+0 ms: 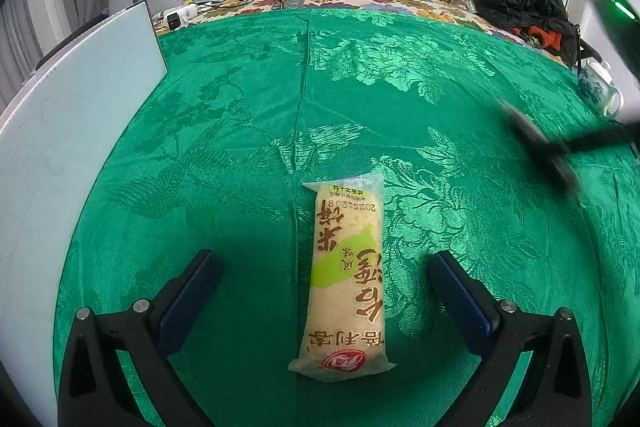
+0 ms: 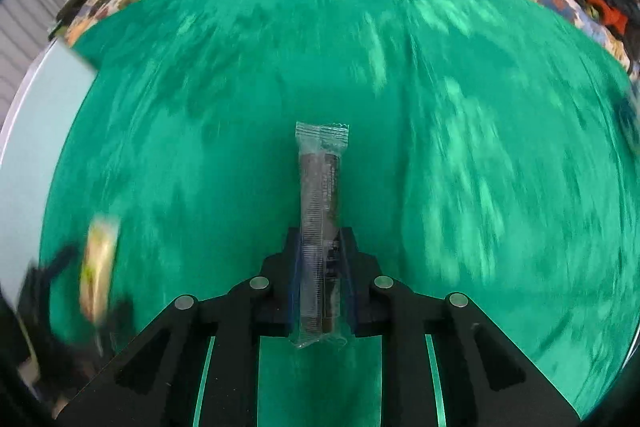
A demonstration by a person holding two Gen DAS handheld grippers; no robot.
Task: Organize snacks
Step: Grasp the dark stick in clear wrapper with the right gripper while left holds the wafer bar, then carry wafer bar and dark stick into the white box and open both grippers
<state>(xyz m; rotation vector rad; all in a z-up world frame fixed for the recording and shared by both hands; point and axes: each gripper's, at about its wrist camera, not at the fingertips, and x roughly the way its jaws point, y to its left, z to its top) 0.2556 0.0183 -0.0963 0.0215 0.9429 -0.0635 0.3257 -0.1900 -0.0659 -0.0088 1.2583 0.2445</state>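
Pinching a clear-wrapped dark snack stick (image 2: 320,223) that juts out past their tips, the right gripper (image 2: 320,239) fingers hold it above the green-clothed bench (image 2: 440,87), while the left gripper (image 1: 324,267) fingers stand spread either side of a rice cracker packet (image 1: 346,275) lying between them.

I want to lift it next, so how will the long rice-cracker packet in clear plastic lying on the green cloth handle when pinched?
The long clear-plastic rice-cracker packet lies flat between the open left hand-held gripper fingers. It probably stays fairly stiff, since it keeps a straight, filled shape. The glossy film may slip. The crackers inside could crack under a hard squeeze.
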